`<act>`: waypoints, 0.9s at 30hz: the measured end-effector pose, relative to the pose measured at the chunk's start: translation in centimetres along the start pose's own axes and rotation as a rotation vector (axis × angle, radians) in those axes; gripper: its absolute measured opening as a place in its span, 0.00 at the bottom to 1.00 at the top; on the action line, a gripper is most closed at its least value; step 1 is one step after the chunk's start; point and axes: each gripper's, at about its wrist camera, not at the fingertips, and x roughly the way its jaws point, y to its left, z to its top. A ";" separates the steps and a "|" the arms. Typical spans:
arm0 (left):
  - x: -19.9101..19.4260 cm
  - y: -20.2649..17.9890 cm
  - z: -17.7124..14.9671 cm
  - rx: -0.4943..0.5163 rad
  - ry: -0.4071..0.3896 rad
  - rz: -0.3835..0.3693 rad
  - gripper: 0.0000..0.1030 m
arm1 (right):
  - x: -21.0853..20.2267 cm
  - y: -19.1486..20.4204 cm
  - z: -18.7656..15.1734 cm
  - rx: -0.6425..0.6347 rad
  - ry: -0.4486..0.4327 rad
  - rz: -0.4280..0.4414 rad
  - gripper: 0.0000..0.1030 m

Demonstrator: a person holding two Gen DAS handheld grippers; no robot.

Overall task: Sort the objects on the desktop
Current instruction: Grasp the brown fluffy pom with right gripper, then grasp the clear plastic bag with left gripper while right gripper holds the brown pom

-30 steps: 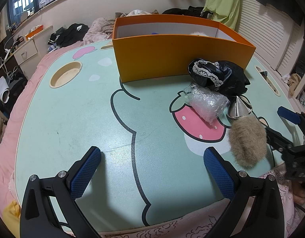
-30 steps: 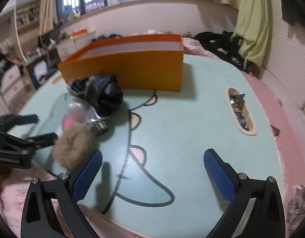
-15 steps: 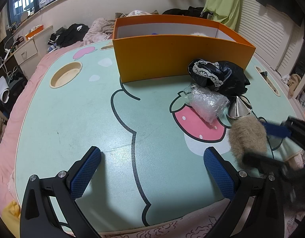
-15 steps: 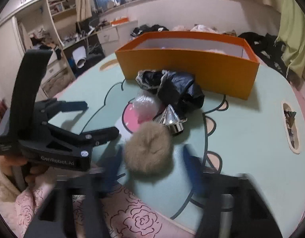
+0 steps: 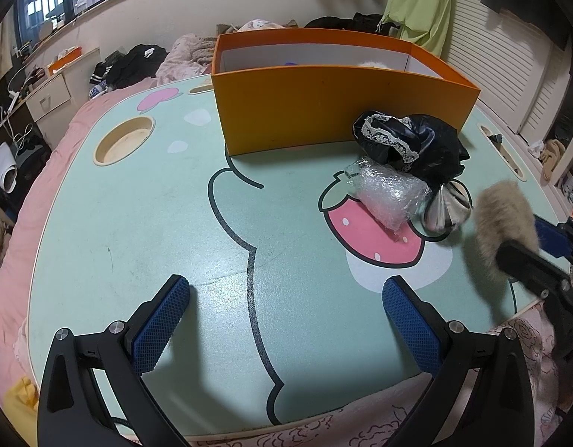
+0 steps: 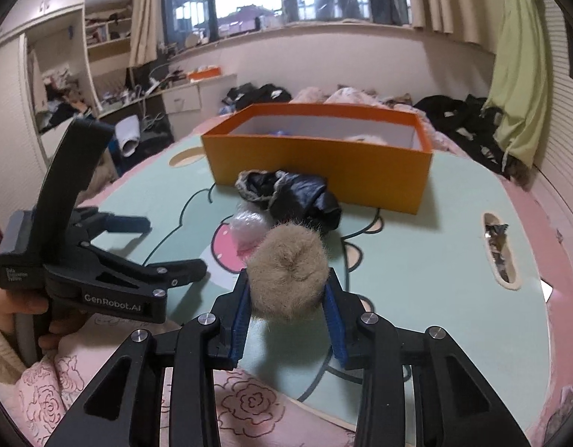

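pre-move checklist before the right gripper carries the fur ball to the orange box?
1. Grip: the right gripper has both blue pads against the tan fluffy fur ball: ok.
2. Lift: the ball seems clear of the mint-green cartoon table, but contact underneath is hidden: cannot tell.
3. Path: the black lace-trimmed cloth bundle and the crumpled clear plastic wrap lie between the ball and the box, so go over them: not ok for a low sweep.
4. Target: the open orange cardboard box has visible free floor: ok.
5. The left gripper is open, empty and off to the side: ok.
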 end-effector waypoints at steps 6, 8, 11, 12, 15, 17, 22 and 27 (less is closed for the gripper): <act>0.0 0.0 0.3 0.000 -0.003 0.000 1.00 | -0.4 -1.3 -0.6 0.063 -0.001 -0.013 0.34; -0.1 0.0 0.3 -0.003 -0.008 -0.010 1.00 | -0.6 -1.6 -0.7 0.075 -0.003 -0.023 0.34; -0.2 0.4 0.4 -0.015 -0.019 -0.041 1.00 | -1.2 -2.1 -1.0 0.101 -0.025 -0.037 0.34; -0.3 0.4 0.5 -0.018 -0.023 -0.047 1.00 | -1.4 -2.3 -1.1 0.111 -0.035 -0.039 0.34; -0.7 0.4 0.5 -0.020 -0.046 -0.070 1.00 | -2.3 -2.9 -1.2 0.145 -0.071 -0.045 0.34; -1.2 0.3 0.6 -0.015 -0.074 -0.097 0.98 | -2.6 -3.3 -1.4 0.167 -0.088 -0.050 0.34; -2.1 -0.6 1.2 0.020 -0.118 -0.159 0.92 | -3.2 -4.4 -1.7 0.220 -0.110 -0.090 0.34; -1.4 -1.9 3.1 0.057 -0.091 -0.225 0.78 | -3.0 -5.1 -1.8 0.250 -0.094 -0.082 0.34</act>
